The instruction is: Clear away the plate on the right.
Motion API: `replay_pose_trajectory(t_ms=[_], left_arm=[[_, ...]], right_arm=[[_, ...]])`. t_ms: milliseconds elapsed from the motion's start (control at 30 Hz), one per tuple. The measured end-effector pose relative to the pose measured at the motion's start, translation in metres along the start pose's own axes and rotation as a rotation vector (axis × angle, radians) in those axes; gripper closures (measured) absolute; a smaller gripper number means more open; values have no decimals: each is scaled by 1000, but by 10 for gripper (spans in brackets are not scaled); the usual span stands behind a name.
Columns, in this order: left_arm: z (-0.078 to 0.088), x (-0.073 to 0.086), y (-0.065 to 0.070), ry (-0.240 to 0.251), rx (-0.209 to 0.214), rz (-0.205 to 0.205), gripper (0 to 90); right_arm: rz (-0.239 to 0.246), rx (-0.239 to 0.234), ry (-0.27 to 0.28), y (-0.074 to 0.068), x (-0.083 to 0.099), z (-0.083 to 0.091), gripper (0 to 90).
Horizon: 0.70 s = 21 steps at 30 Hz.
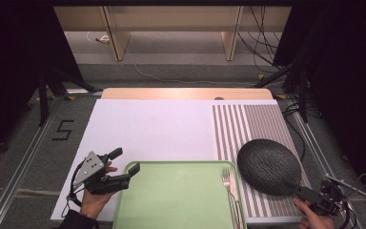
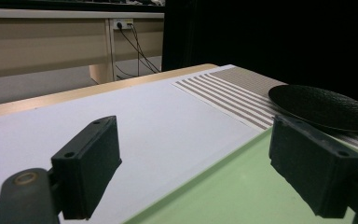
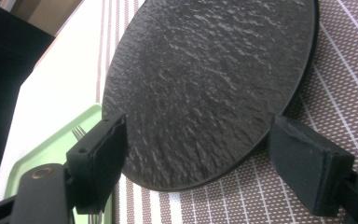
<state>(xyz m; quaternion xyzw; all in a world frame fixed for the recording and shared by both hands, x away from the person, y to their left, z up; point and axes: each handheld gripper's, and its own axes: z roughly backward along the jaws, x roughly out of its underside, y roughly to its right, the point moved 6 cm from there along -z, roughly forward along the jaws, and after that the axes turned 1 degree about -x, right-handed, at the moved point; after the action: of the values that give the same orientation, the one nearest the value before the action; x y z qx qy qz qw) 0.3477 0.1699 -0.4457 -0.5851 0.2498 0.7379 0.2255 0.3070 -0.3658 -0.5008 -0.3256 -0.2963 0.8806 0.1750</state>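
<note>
Field notes, 3 views. High view: left gripper [image 1: 124, 168] sits at lower left of the frame, held in a hand [image 1: 94, 200], its 2 jaws spread wide with nothing between them, one jaw over the white tabletop [image 1: 147, 129], the other reaching the upper left corner of the green tray [image 1: 171, 200]. The tray lies at bottom centre, a fork [image 1: 229, 188] lying lengthwise along its right edge. Right of the tray, a dark textured plate [image 1: 268, 165] rests on the striped placemat [image 1: 252, 124], lower right of the frame. Right gripper [image 1: 296, 189] is at the bottom right corner, held in a hand [image 1: 314, 220], its tip at the plate's near edge. Right gripper view: the 2 jaws stand apart, released, flanking the plate's [image 3: 205, 88] near rim at the bottom of the frame; cannot tell whether either jaw touches it. Fork tines [image 3: 78, 132] and the tray corner [image 3: 51, 149] show at left behind the left-hand jaw; the placemat [image 3: 345, 84] fills the right side. Left gripper view: jaws wide apart, empty, over white tabletop [image 2: 144, 116] and the tray's edge [image 2: 223, 186]; the plate [image 2: 321, 107] lies at centre right on the placemat [image 2: 228, 88].
</note>
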Motion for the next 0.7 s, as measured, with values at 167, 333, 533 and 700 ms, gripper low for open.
replay_pose_trajectory(t_ms=[167,333,533,700], left_arm=[[0,0,0,-1,0,-1,158],[0,0,0,-2,-2,-1,158],[0,0,0,-3,-2,-2,158],[0,0,0,-3,-2,-1,158]], right_arm=[[-53,-12,12,4,1,0,224],[-60,5,20,6,1,0,223],[-87,-5,11,7,2,-2,229],[-118,-28,4,8,4,-4,234]])
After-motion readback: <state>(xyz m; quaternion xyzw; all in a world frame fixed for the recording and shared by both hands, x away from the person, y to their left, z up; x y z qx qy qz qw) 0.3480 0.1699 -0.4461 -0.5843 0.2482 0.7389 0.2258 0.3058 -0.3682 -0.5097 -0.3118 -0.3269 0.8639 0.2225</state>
